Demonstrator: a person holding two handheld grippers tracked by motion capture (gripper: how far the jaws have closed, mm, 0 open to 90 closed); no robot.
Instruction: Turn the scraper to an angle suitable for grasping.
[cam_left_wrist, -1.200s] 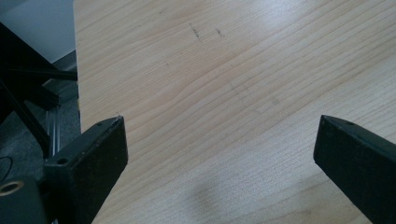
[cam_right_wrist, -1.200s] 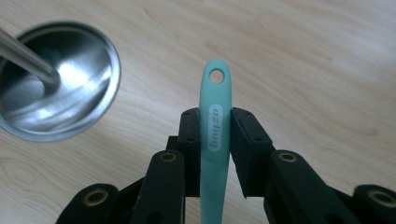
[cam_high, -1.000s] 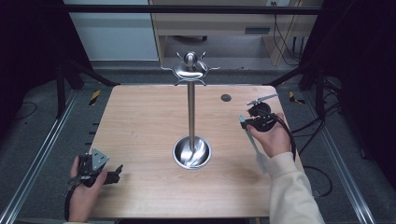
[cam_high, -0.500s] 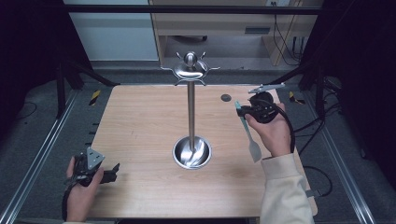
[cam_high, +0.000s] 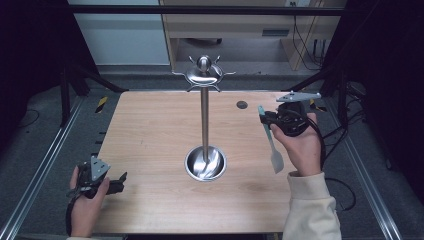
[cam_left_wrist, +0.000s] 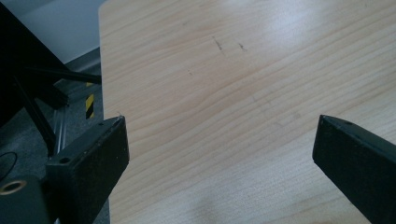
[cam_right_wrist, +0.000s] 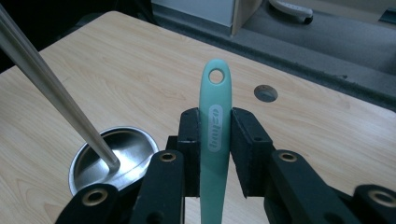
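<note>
While the right gripper (cam_high: 263, 119) is clamping its jaws tight on the teal handle of the spatula (cam_high: 272, 145), that spatula is hanging off the table at the right of the high view, white blade pointing down toward the person's cream sleeve (cam_high: 310, 210). In the right gripper view the handle's hanging hole is sticking up at centre frame, above the two pads squeezing it.

Just left of it, at the middle of the high view, the steel utensil stand (cam_high: 204, 122) is rising from its round dish base, hooks fanning out at the top.

Over at the lower left, the left gripper (cam_high: 120, 181) is sitting low at the table's edge with its jaws spread wide and nothing between them; its own view is looking at bare wood.

The wooden table (cam_high: 150, 130) is looking pale and grainy, with a small dark hole (cam_high: 242, 104) near its upper right. Grey floor, metal rails and a light cabinet are running along the top of the frame.

Both sides of the room are sinking into black, so I can't make out much there.
</note>
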